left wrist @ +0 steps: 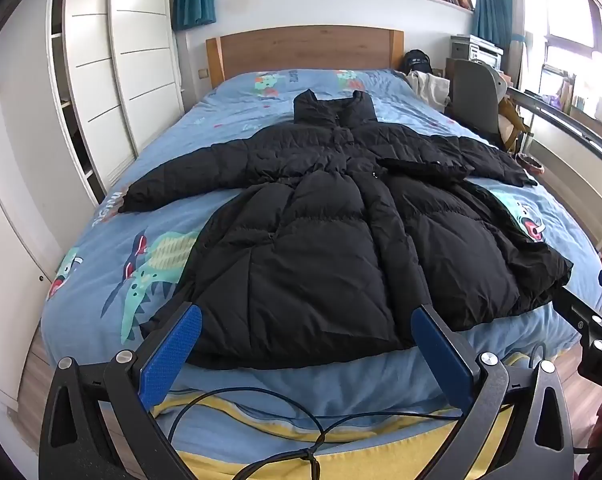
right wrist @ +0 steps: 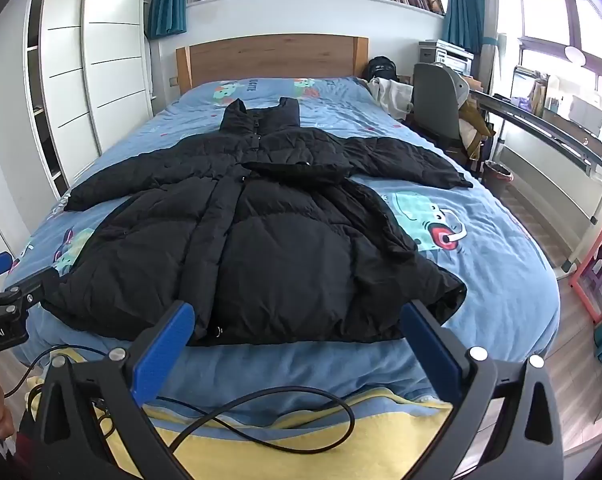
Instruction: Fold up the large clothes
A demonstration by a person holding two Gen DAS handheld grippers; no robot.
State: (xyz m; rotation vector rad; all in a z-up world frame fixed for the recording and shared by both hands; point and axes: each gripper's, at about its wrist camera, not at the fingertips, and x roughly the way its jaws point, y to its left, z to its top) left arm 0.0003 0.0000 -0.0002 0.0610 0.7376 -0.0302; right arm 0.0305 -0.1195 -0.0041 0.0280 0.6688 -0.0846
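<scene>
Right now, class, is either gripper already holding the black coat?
No: the left gripper and right gripper stand open short of the black coat, gripping nothing.

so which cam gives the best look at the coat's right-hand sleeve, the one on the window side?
Right wrist view: the sleeve lies in full from shoulder to cuff on the blue bedspread. The left wrist view shows the same sleeve pushed toward the frame's right edge and foreshortened, though its cuff is still visible.
</scene>
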